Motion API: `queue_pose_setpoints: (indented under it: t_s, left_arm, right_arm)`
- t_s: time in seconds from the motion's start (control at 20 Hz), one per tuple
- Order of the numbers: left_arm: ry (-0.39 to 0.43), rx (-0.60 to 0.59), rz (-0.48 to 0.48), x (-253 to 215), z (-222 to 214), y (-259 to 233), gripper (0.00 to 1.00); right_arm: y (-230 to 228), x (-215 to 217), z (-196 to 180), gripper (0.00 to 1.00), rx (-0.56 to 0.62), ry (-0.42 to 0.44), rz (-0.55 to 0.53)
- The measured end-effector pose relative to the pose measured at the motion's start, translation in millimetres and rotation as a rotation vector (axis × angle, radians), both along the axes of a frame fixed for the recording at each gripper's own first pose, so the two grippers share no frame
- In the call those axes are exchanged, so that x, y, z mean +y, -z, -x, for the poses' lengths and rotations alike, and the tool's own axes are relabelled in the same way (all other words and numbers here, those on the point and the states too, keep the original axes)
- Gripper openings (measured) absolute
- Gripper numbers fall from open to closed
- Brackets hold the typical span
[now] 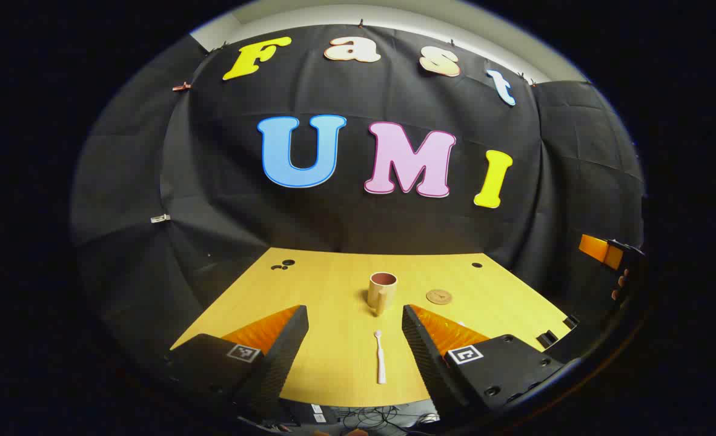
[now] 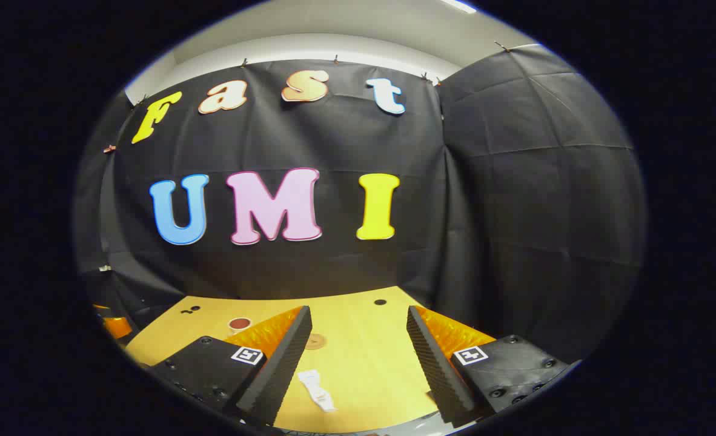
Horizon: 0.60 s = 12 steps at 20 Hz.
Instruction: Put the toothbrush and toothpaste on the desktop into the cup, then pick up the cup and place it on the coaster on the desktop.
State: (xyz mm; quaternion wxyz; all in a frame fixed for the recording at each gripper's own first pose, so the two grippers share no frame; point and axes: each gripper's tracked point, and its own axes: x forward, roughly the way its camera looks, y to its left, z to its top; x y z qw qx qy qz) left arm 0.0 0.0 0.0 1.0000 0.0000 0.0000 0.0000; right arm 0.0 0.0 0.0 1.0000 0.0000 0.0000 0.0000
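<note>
Left gripper view: the left tongs stand apart over the wooden tabletop, a slim white toothbrush lying flat between them, bristle end away. Beyond stands a cream mug, reddish inside, a round cork coaster just right. Right tongs apart; a crumpled white toothpaste tube lies between them.

One cup is counted on the desktop, ahead of the left gripper. One coaster is seen just to the right of that cup. One toothbrush is found between the left gripper's two fingers. One toothpaste tube is seen low between the two fingers of the right gripper. Two grippers are counted in all, and one desktop.
</note>
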Motion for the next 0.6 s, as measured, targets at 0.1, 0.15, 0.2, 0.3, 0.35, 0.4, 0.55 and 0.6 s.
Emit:
queue_pose_setpoints:
  t_s: [0.1,0.15,0.2,0.3,0.35,0.4,0.55,0.6]
  left_arm:
    - [0.016,-0.013,0.003,-2,-1,-4,0.97]
    - [0.031,-0.021,0.000,-6,-1,-8,0.96]
    - [0.046,-0.030,-0.014,-11,-2,-9,0.96]
    - [0.057,-0.044,-0.054,-16,-8,-13,0.96]
    - [0.058,-0.043,-0.068,-19,-10,-15,0.96]
    - [0.066,-0.048,-0.075,-22,-12,-15,0.96]
    - [0.097,-0.047,-0.094,-34,-19,-15,0.96]
    - [0.100,-0.045,-0.099,-36,-21,-13,0.96]
  right_arm:
    - [7,16,1,0.97,0.014,-0.021,0.036]
    - [10,23,2,0.97,0.024,-0.038,0.043]
    - [16,27,3,0.97,0.033,-0.045,0.041]
    - [22,32,-1,0.97,0.051,-0.056,0.033]
    - [27,34,-4,0.95,0.065,-0.062,0.031]
    - [29,38,-4,0.97,0.069,-0.068,0.031]
    - [34,39,-13,0.97,0.075,-0.077,0.042]
    - [35,40,-14,0.97,0.080,-0.081,0.044]
